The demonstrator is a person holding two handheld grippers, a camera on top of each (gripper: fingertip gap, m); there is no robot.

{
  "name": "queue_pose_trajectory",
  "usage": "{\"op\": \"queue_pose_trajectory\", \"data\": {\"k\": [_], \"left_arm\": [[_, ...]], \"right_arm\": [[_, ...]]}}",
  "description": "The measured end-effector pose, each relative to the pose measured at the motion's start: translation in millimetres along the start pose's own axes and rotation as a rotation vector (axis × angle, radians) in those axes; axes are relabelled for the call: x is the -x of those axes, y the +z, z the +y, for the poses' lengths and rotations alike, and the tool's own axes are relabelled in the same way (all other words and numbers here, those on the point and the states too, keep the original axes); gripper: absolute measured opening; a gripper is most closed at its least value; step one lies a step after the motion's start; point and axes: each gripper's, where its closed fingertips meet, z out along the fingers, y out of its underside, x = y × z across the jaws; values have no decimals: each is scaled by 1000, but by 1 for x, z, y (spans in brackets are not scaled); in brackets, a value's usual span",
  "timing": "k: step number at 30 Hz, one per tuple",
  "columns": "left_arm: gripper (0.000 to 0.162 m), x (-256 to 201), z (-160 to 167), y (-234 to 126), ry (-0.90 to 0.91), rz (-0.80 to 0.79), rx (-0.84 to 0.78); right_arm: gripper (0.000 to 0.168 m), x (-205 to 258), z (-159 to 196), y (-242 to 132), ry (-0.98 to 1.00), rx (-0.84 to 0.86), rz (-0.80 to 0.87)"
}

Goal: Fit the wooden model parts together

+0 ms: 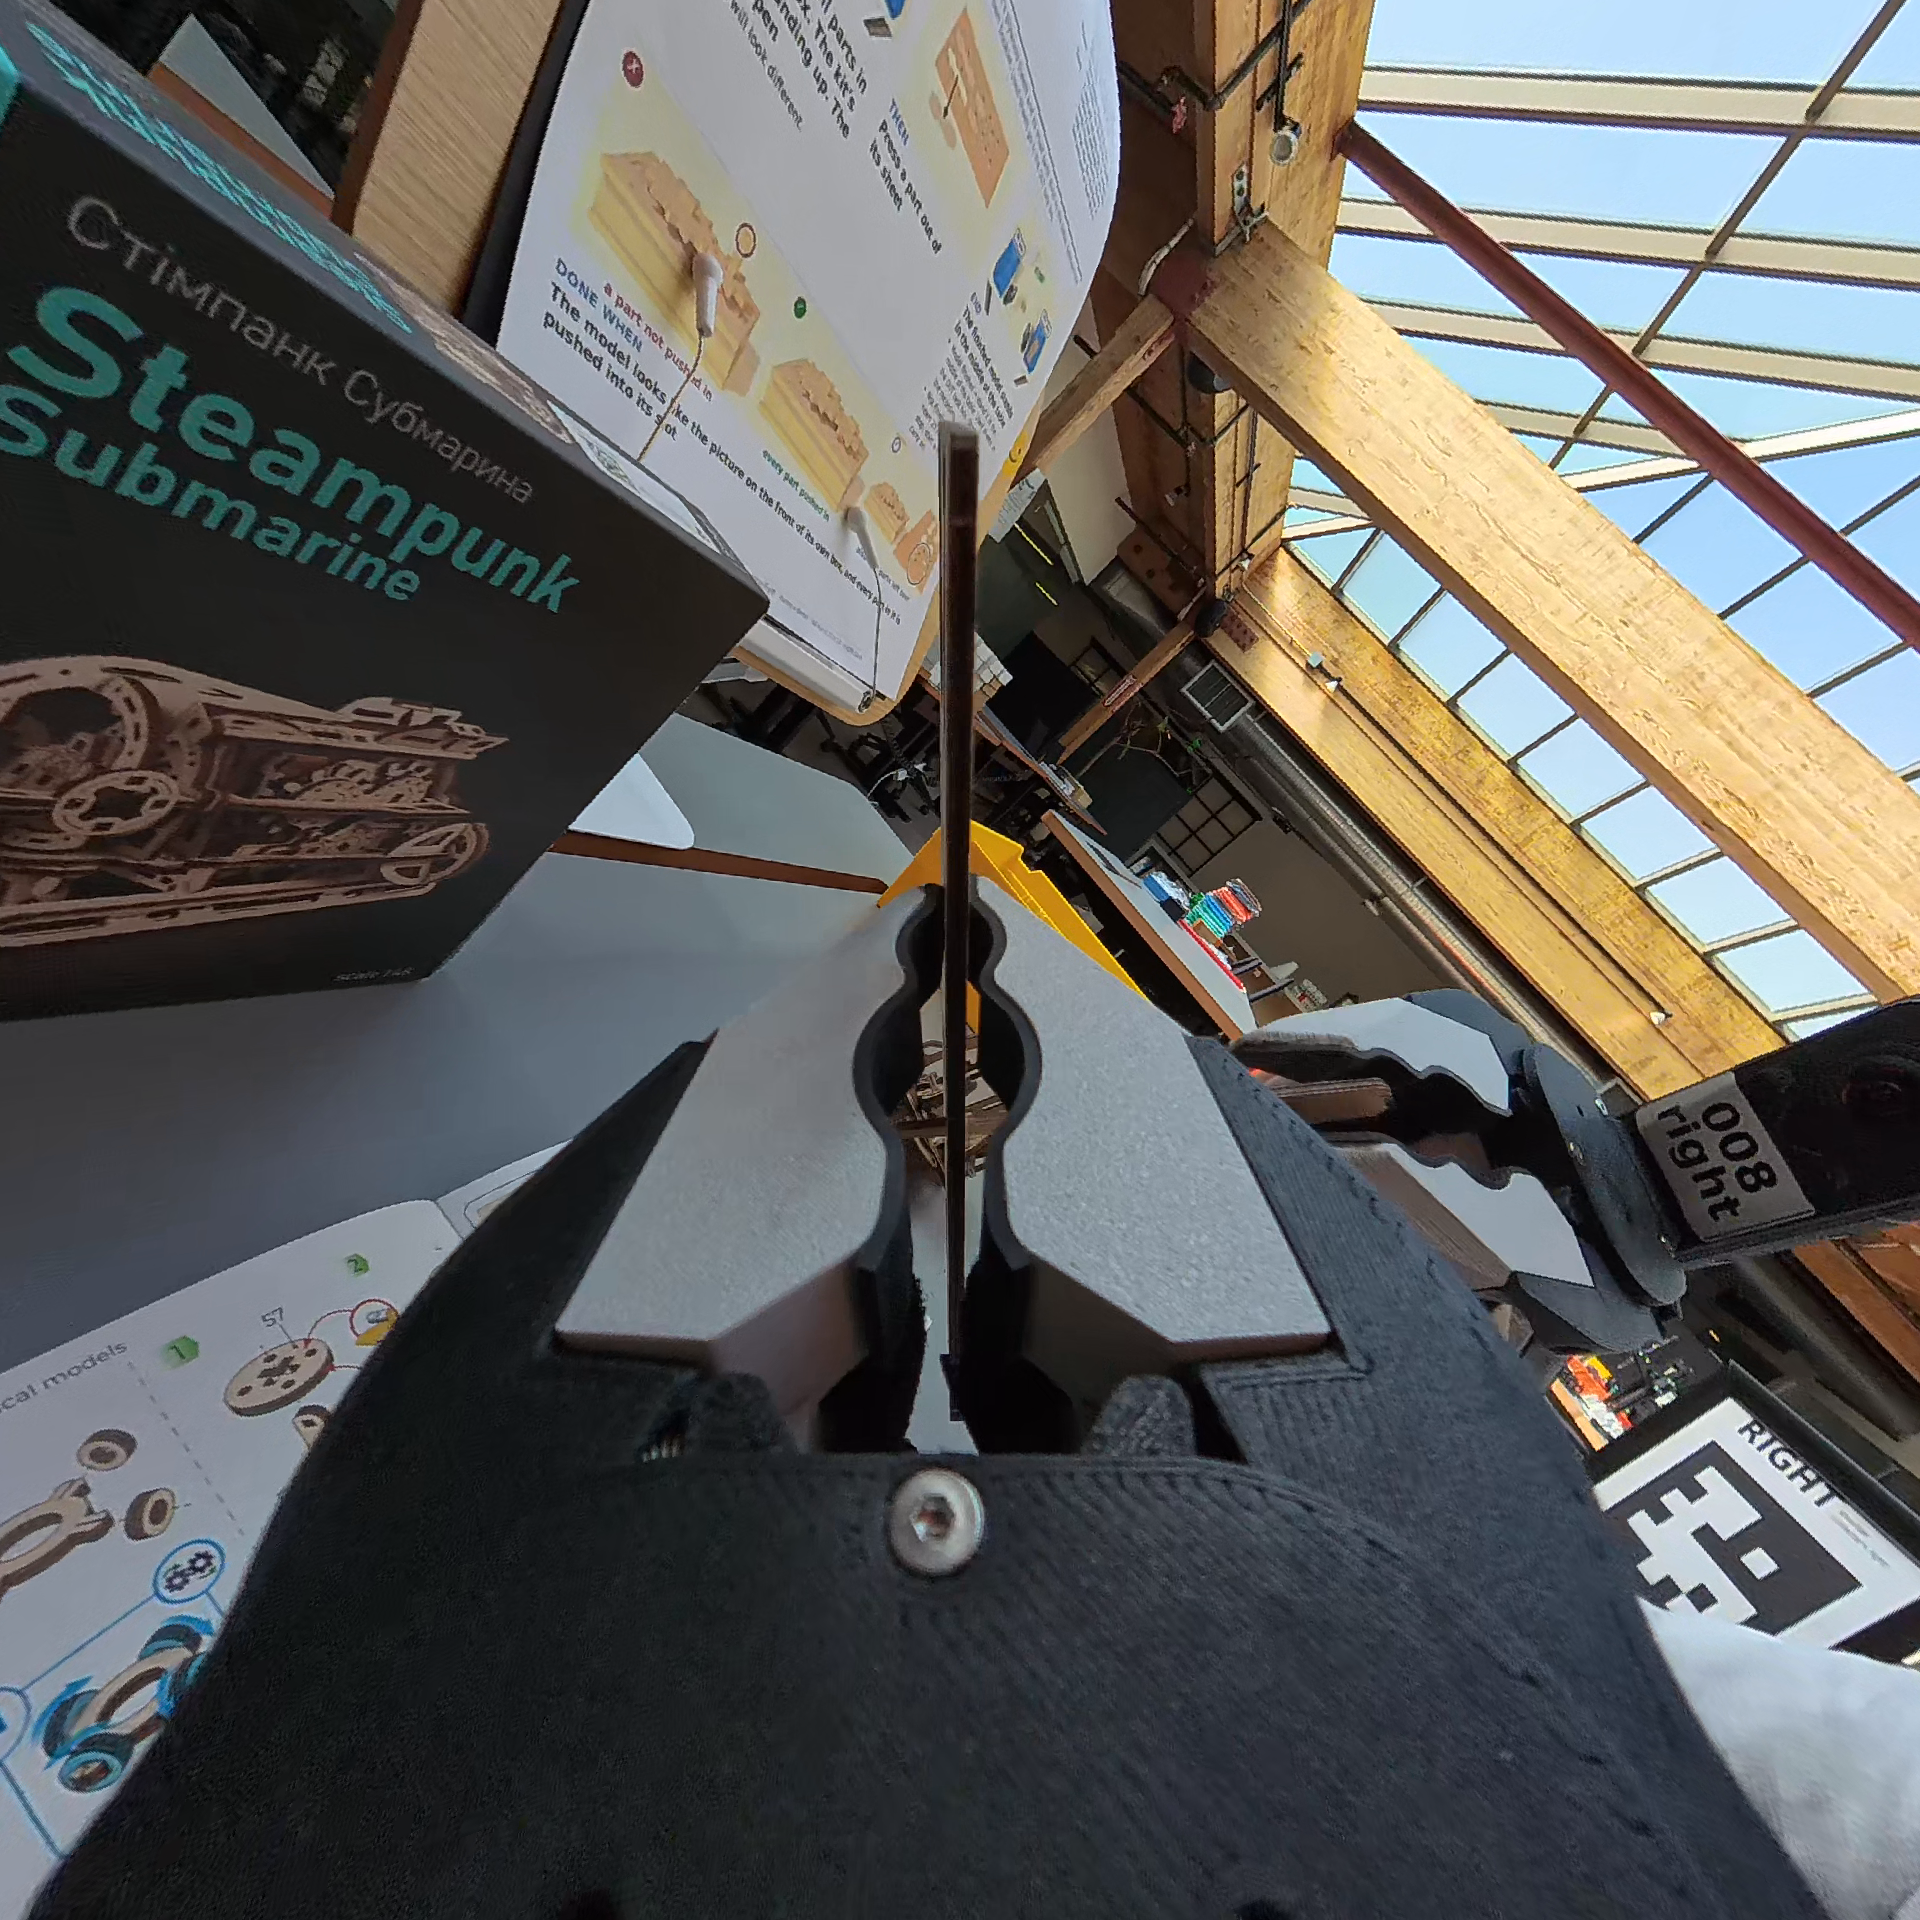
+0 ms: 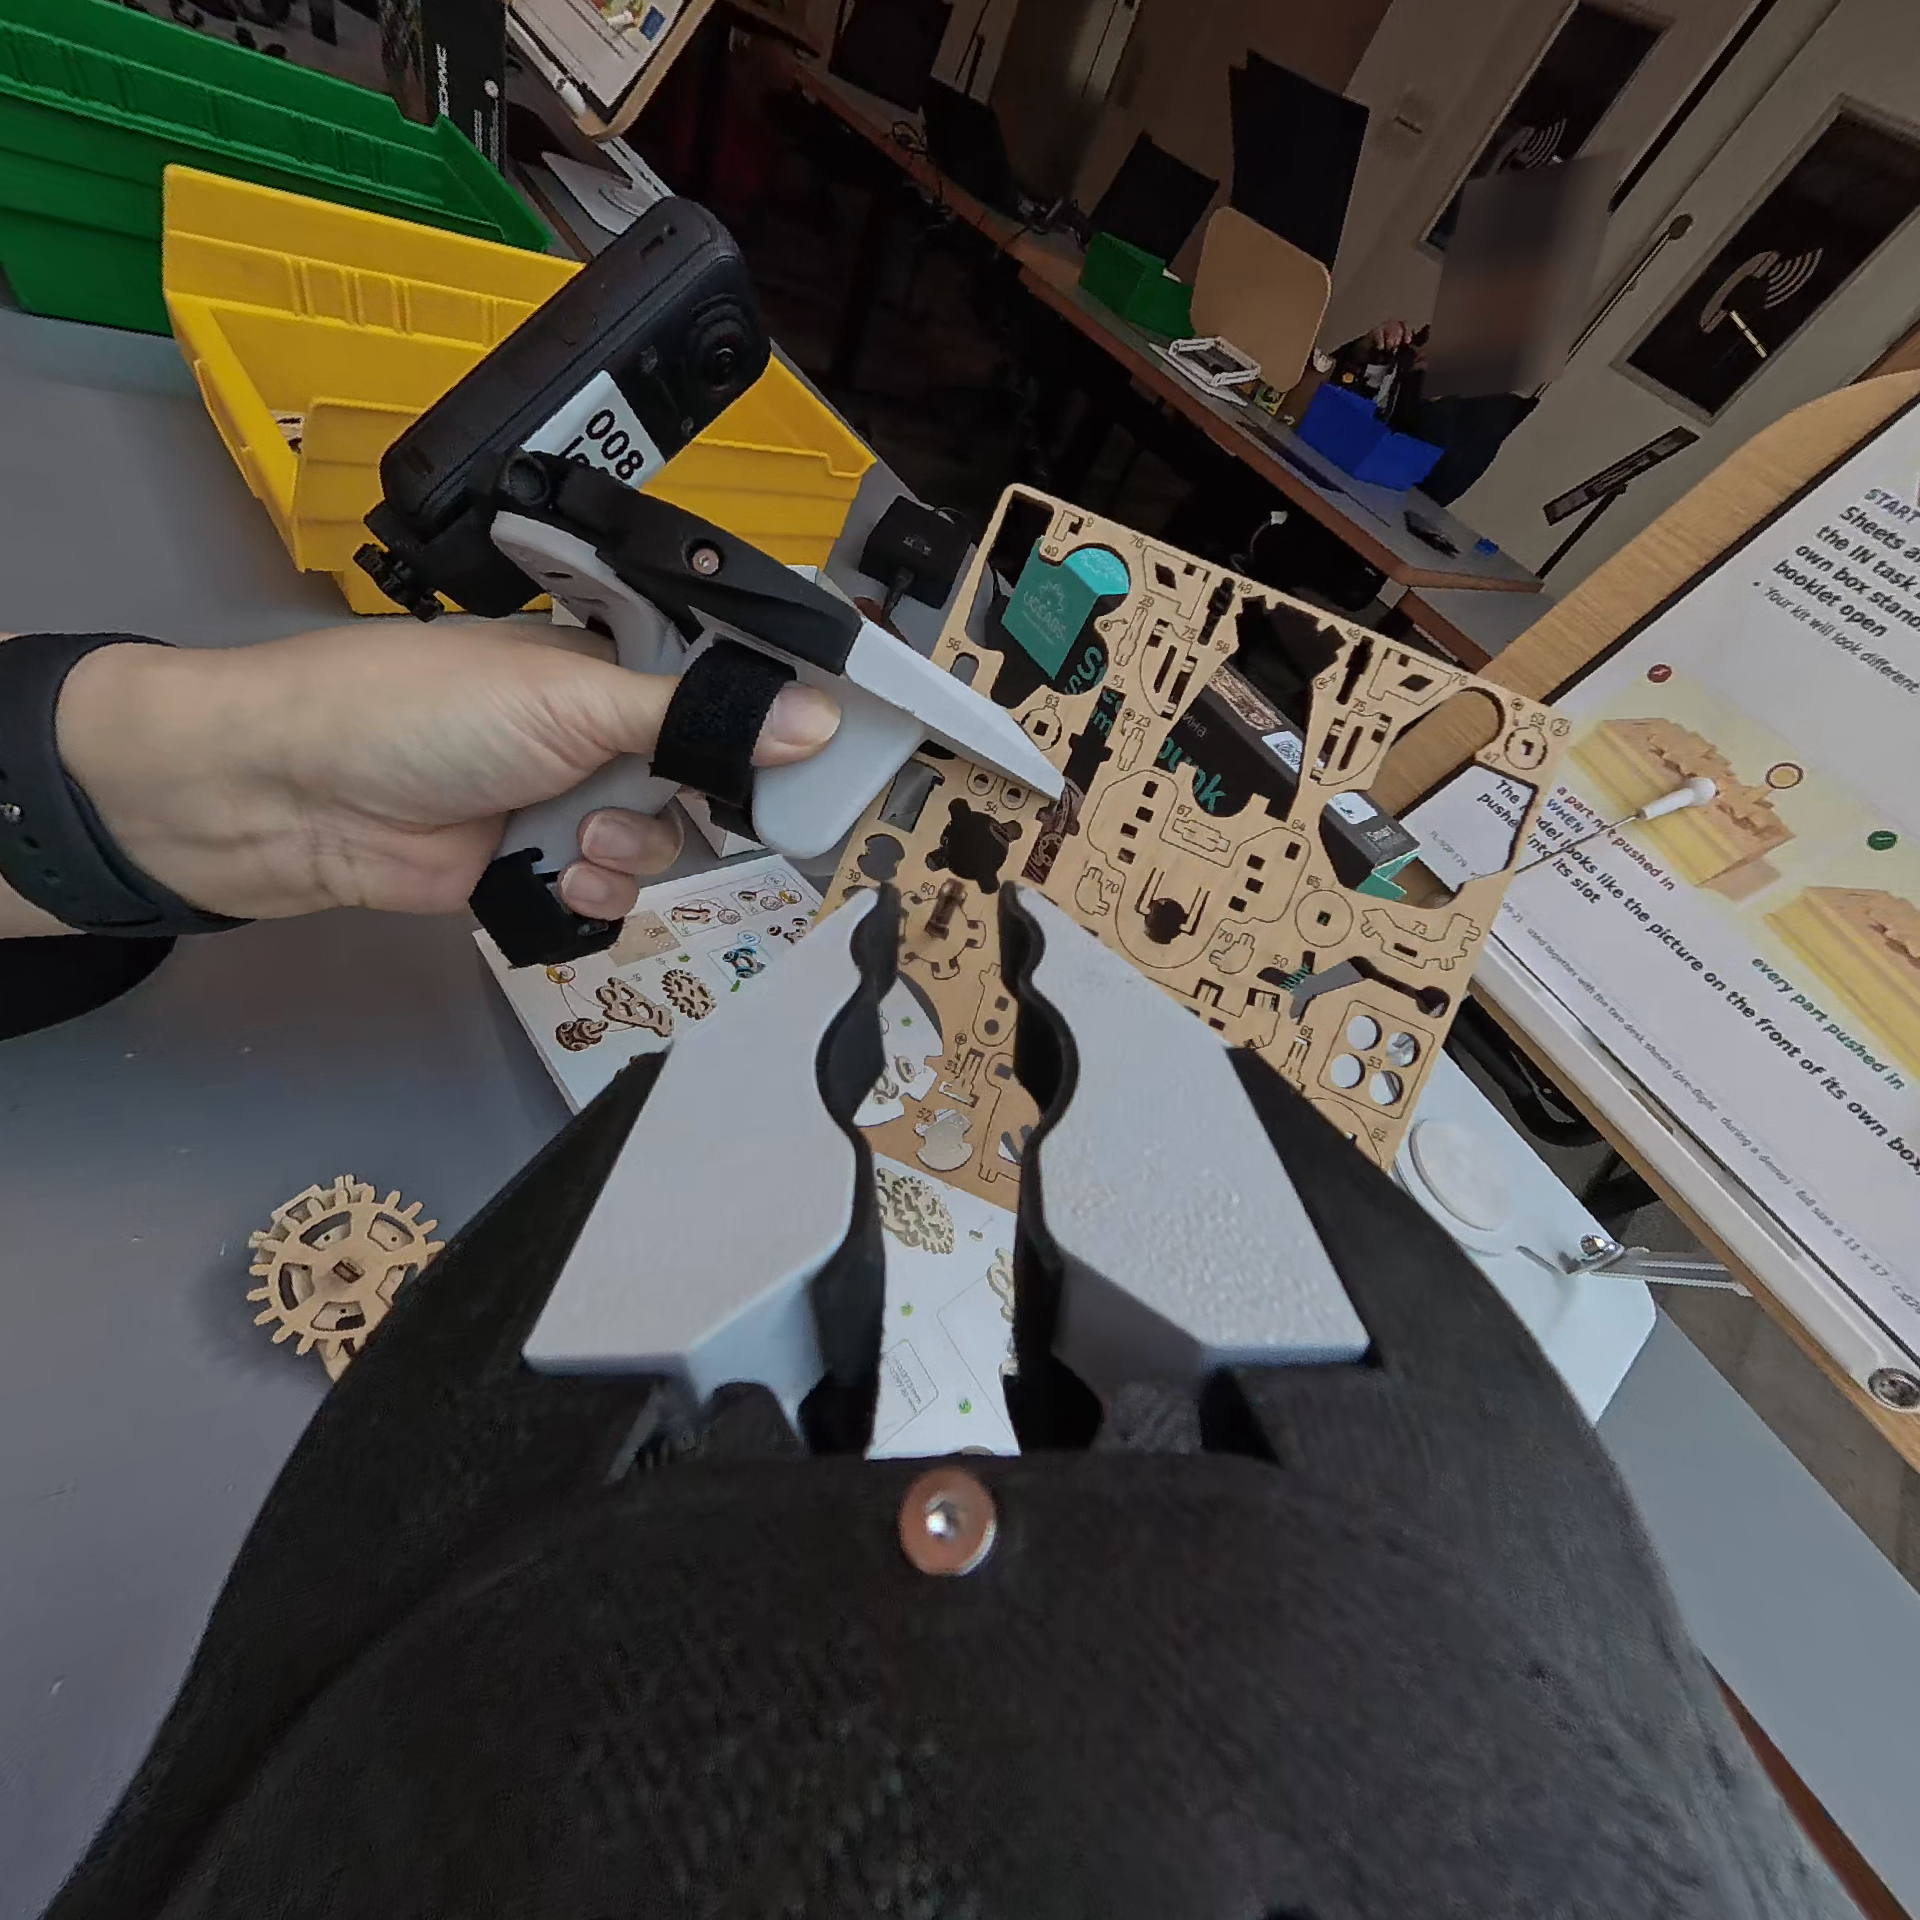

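Observation:
A thin wooden sheet (image 2: 1247,862) of laser-cut parts, with several cut-outs empty, stands upright over the table. My left gripper (image 2: 1049,795) is shut on its left edge. In the left wrist view the sheet (image 1: 956,675) shows edge-on, rising from between the closed fingers of my left gripper (image 1: 948,920). My right gripper (image 2: 948,914) is open and empty, its tips just in front of the sheet's lower left part. It also shows in the left wrist view (image 1: 1455,1101), at the right. An assembled wooden gear (image 2: 332,1268) lies on the grey table to the left.
The dark kit box (image 1: 312,623) stands at the left, behind the sheet. An open booklet (image 2: 665,966) lies under the grippers. An instruction board (image 2: 1714,935) leans at the right on a white base (image 2: 1507,1247). A yellow bin (image 2: 416,343) and a green bin (image 2: 208,135) sit at the back left. Left tips to right tips: about 8 cm. My right tips are roughly 20 cm from the assembled wooden gear (image 2: 332,1268).

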Motion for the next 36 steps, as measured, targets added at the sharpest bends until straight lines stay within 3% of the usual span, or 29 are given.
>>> {"op": "queue_pose_trajectory", "data": {"k": [1,8,14,19,27,36], "left_arm": [[0,0,1,1,0,1,2],[0,-2,1,1,-3,13,-5],[0,-14,0,2,61,51,-12],[0,-20,-5,0,35,87,-30],[0,-10,-10,-3,-20,81,-28],[1,-10,-7,-2,23,72,1]], "right_arm": [[20,2,1,1,12,1,-10],[3,0,0,1,17,-12,10],[2,-5,0,-6,15,-13,-17],[2,-16,-1,-10,216,-105,-94],[2,-8,3,-3,77,-132,-67],[2,-9,5,-1,90,-119,-57]]}}
